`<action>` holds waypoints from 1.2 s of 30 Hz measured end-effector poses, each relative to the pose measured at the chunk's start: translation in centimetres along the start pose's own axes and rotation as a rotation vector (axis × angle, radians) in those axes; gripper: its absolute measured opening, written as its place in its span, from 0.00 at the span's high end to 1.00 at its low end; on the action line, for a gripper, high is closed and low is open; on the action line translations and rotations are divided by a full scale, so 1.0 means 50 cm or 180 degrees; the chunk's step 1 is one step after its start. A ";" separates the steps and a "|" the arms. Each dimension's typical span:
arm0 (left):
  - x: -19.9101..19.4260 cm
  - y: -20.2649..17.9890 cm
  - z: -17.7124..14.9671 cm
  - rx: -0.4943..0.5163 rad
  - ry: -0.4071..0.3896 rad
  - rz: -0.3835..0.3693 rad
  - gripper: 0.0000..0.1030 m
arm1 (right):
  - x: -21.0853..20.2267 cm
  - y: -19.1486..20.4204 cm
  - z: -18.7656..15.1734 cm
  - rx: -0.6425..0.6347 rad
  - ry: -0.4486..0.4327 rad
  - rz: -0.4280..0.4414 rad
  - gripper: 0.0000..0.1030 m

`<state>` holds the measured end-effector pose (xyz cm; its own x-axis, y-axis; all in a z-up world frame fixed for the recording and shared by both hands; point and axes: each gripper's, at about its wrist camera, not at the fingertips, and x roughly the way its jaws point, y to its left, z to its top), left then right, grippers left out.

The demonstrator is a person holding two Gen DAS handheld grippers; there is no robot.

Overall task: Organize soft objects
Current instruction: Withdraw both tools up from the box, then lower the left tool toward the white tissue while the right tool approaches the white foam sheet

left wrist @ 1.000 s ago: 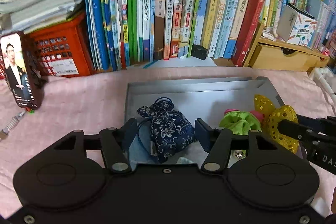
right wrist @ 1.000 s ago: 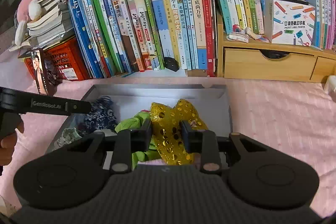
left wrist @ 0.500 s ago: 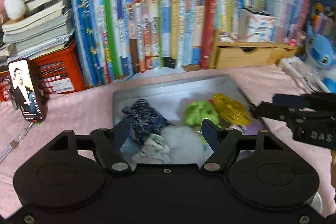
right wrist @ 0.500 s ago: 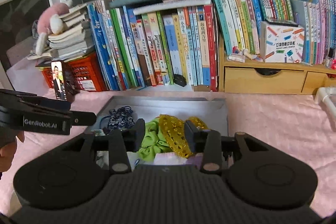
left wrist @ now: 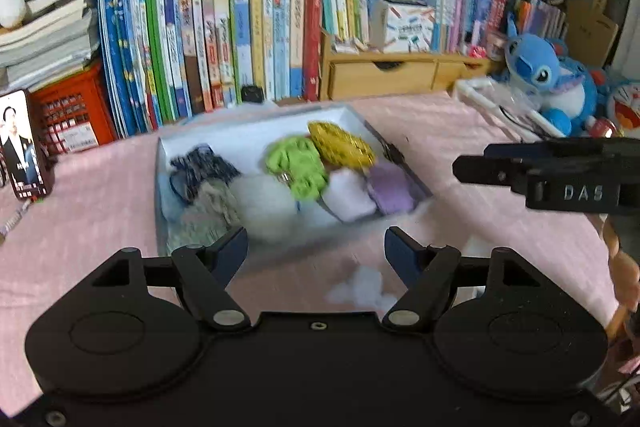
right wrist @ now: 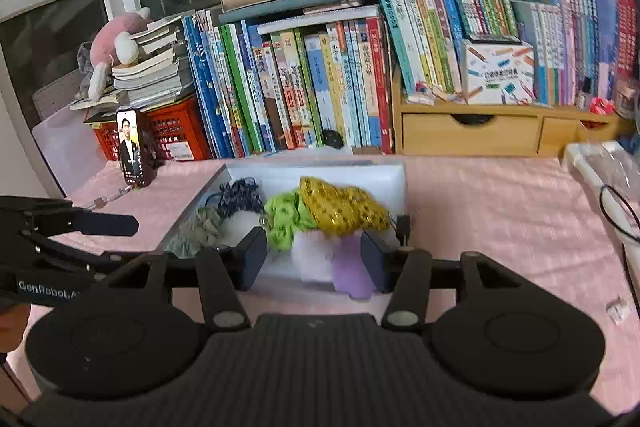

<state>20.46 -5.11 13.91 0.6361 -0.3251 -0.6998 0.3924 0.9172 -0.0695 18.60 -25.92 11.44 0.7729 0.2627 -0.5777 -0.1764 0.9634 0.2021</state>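
We judge sorting nearly done: shallow grey tray [right wrist: 394, 173] at 12 o'clock holds gold sequin pouch [right wrist: 340, 205], green scrunchie [right wrist: 286, 217], navy floral pouch [right wrist: 240, 197]. White fluff scrap [left wrist: 360, 289] remains outside. Left gripper [left wrist: 316, 251] wide, empty; right gripper [right wrist: 314, 259] just opening, empty.

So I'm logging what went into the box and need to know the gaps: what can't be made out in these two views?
- Grey-green soft item: left wrist view, motion blur; its kind is unclear.
- White fluffy item: same blur, shape unclear.
- Purple item: right wrist view, partly behind the right gripper finger.
- Box floor: both views, covered by contents.
- Book spines: print too small.
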 end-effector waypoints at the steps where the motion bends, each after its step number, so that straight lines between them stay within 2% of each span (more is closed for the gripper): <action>1: 0.000 -0.004 -0.007 0.0004 0.0021 -0.0027 0.29 | -0.005 -0.004 -0.006 0.0015 0.0015 -0.0004 0.35; 7: 0.031 -0.005 -0.022 -0.0196 0.0287 -0.0150 0.36 | -0.023 -0.036 -0.037 0.0196 0.0116 0.0015 0.34; 23: 0.149 -0.007 -0.021 -0.0674 0.0897 -0.0125 0.48 | -0.008 -0.143 -0.113 0.1045 0.0470 0.0149 0.34; 36: 0.197 -0.016 -0.024 -0.0732 0.1051 -0.0073 0.49 | 0.014 -0.186 -0.157 0.1400 0.0659 0.0262 0.34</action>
<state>25.60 -8.78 6.21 0.3664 -0.2889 -0.8845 0.2211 0.9504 -0.2188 16.00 -34.27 2.95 0.6220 0.3853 -0.6817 0.0766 0.8365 0.5426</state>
